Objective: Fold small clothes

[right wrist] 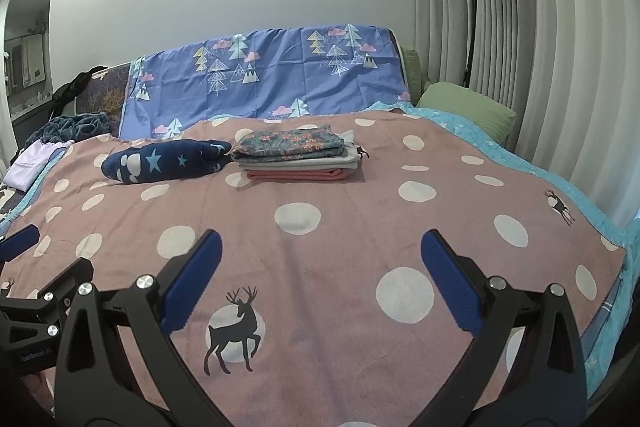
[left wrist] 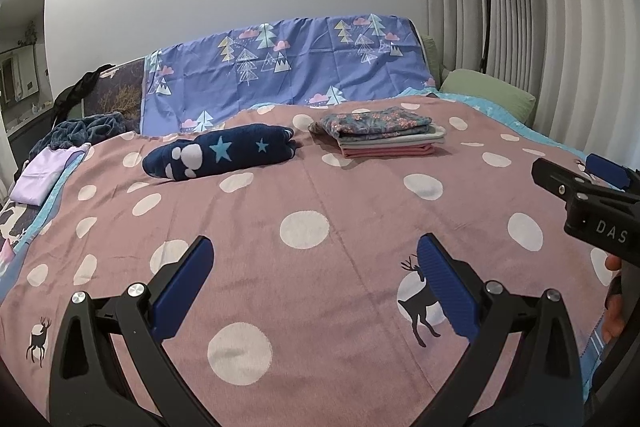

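A stack of folded small clothes point(left wrist: 380, 137) point(right wrist: 298, 157), floral piece on top, grey and pink below, lies at the far side of the pink dotted blanket point(left wrist: 304, 267) point(right wrist: 344, 235). A navy star-print garment point(left wrist: 220, 157) point(right wrist: 164, 161) lies bunched to its left. My left gripper point(left wrist: 314, 259) is open and empty, low over the blanket's near part. My right gripper point(right wrist: 320, 251) is open and empty, beside it on the right; it also shows at the right edge of the left wrist view point(left wrist: 580, 183).
A blue tree-print sheet point(left wrist: 280, 67) covers the headboard. A green pillow point(left wrist: 492, 93) lies at the back right, a black floor lamp point(left wrist: 486, 7) by the curtains. A lilac garment point(left wrist: 44, 175) and a dark blue-grey throw point(left wrist: 88, 131) lie at the left edge.
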`<act>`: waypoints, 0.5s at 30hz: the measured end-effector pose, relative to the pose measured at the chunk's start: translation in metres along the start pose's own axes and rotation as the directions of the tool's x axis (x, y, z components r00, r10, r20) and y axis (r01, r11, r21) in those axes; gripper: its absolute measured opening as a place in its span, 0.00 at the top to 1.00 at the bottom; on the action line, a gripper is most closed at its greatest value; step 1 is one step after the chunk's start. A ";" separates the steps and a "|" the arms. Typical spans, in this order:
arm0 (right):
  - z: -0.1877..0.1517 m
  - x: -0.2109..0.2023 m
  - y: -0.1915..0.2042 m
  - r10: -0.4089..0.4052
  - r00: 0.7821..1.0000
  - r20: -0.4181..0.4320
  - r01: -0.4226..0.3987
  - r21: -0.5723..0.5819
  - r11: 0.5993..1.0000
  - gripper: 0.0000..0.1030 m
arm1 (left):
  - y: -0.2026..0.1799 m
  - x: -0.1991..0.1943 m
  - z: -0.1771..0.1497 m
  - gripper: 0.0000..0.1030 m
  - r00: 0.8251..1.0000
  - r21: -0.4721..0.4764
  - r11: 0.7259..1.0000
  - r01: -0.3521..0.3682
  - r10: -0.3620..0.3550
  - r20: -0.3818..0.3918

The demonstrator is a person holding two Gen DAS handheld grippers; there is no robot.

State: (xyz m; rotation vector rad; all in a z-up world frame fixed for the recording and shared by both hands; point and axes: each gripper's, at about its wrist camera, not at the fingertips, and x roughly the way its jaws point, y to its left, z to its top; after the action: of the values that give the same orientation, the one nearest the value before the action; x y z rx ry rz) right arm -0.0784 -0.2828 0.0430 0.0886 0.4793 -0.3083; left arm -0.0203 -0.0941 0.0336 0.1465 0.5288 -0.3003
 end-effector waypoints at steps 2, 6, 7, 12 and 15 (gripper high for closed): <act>0.000 0.001 0.000 0.000 1.000 0.000 0.000 0.000 1.000 0.02 | -0.001 0.002 0.000 0.01 1.000 -0.001 1.000 0.000 0.000 -0.004; 0.000 0.004 0.000 -0.003 1.000 -0.005 0.003 0.002 1.000 0.02 | -0.002 0.004 0.000 0.01 1.000 0.004 1.000 -0.001 0.001 -0.009; 0.000 0.004 0.001 -0.003 1.000 -0.007 0.004 0.004 1.000 0.02 | -0.002 0.005 0.000 0.01 1.000 0.004 1.000 -0.001 0.001 -0.010; 0.001 0.007 0.001 -0.004 1.000 -0.009 0.004 0.004 1.000 0.02 | -0.003 0.006 0.000 0.01 1.000 0.004 1.000 0.000 0.000 -0.013; 0.002 0.009 0.000 -0.007 1.000 -0.004 0.007 0.003 1.000 0.02 | -0.003 0.006 0.000 0.01 1.000 0.006 1.000 -0.001 0.001 -0.012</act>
State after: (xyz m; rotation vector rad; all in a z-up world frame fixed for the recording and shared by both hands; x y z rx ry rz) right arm -0.0697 -0.2851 0.0407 0.0906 0.4836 -0.3157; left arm -0.0159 -0.0984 0.0305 0.1540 0.5395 -0.3002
